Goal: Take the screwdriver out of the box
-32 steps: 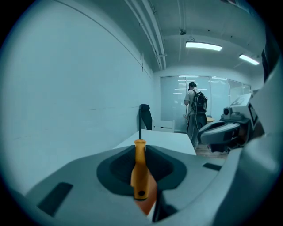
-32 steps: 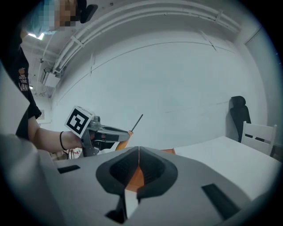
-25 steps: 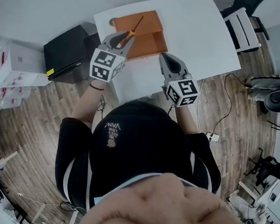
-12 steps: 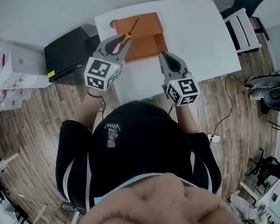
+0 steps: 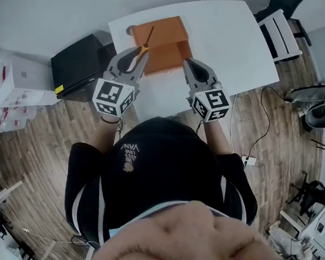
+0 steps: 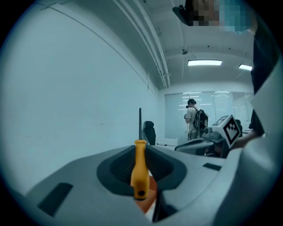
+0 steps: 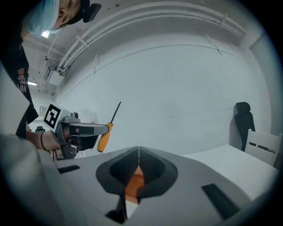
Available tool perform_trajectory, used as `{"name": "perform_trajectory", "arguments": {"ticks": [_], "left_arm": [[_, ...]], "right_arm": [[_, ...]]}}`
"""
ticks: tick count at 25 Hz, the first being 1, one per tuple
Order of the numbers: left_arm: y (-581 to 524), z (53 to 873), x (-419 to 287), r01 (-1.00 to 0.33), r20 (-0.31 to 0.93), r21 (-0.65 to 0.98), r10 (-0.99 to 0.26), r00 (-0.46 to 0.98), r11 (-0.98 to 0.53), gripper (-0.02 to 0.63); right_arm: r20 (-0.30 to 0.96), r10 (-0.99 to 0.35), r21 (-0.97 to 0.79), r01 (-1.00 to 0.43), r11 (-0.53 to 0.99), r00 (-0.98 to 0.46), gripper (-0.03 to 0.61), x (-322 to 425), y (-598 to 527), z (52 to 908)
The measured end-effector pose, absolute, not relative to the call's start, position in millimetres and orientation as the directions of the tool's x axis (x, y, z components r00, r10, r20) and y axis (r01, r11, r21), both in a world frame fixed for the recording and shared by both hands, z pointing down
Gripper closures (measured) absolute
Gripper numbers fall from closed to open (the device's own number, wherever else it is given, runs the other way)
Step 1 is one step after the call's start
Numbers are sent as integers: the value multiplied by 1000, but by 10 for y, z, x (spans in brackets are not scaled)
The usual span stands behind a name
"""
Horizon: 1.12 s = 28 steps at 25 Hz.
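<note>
Left gripper (image 5: 138,54): jaws clamped on the orange handle of the screwdriver (image 6: 140,170). The handle stands upright between the pads and the thin dark shaft points up past the tips. From the head view the screwdriver hangs over the near left part of the orange box (image 5: 168,33). It touches only the gripper.

Right gripper (image 7: 139,152): jaws pressed together with nothing between them, at the near right corner of the box. Contact with the box: cannot tell.

The box sits on the white table (image 5: 232,42), toward its far left end.

Surroundings:
- black cabinet (image 5: 78,62) on the floor, left of the table
- white chair (image 5: 281,32) at the table's right end
- power strip (image 5: 246,159) on the wood floor
- person with a backpack (image 6: 194,120), far off
- black chair (image 6: 149,131) by the wall
</note>
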<state>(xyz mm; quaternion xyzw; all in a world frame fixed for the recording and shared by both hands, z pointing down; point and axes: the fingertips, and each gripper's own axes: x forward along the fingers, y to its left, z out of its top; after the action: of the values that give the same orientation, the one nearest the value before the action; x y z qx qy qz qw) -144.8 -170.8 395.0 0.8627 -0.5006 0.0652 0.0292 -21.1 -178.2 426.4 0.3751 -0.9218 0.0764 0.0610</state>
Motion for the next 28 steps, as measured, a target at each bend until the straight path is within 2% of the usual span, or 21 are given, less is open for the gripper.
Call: {"name": "perform_trajectory", "arguments": {"ticks": [28], "left_arm": [[-1421,3969,-1509,-887,125,61,-878,462,-458,534]], "right_arm": [[178,-666,-98,-687,720,-724,566,-235,-1797,4301]]}}
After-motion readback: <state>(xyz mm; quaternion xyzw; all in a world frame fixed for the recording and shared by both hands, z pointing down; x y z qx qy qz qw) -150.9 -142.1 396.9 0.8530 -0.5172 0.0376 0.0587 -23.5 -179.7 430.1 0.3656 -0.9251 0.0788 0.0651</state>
